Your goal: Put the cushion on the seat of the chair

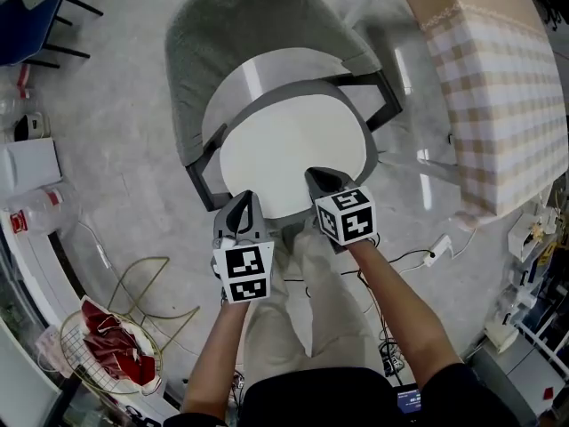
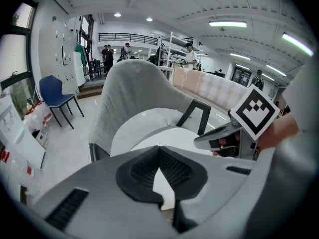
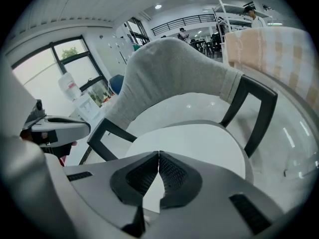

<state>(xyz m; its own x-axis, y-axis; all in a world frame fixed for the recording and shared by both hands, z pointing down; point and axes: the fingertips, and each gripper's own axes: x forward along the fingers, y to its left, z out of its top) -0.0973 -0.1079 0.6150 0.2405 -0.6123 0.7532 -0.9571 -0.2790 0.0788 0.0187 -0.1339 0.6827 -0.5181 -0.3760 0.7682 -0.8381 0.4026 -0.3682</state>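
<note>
A white round cushion [image 1: 293, 154] lies flat on the seat of the chair [image 1: 240, 34], which has a grey fabric back and a dark frame. My left gripper [image 1: 244, 198] hovers at the cushion's near left edge, its jaws shut with nothing between them [image 2: 159, 148]. Over the near right edge is my right gripper [image 1: 316, 178], shut and empty too [image 3: 158, 154]. The cushion [image 2: 167, 136] shows just past the left jaws, with the right gripper [image 2: 219, 136] beside it. From the right gripper view the cushion [image 3: 194, 143] fills the seat.
A table with a checked cloth [image 1: 498, 87] stands close on the chair's right. A blue chair [image 1: 31, 25] is at the far left, with white boxes [image 1: 31, 163] below it. A wire basket with something red [image 1: 111, 345] and cables [image 1: 418, 261] lie on the floor.
</note>
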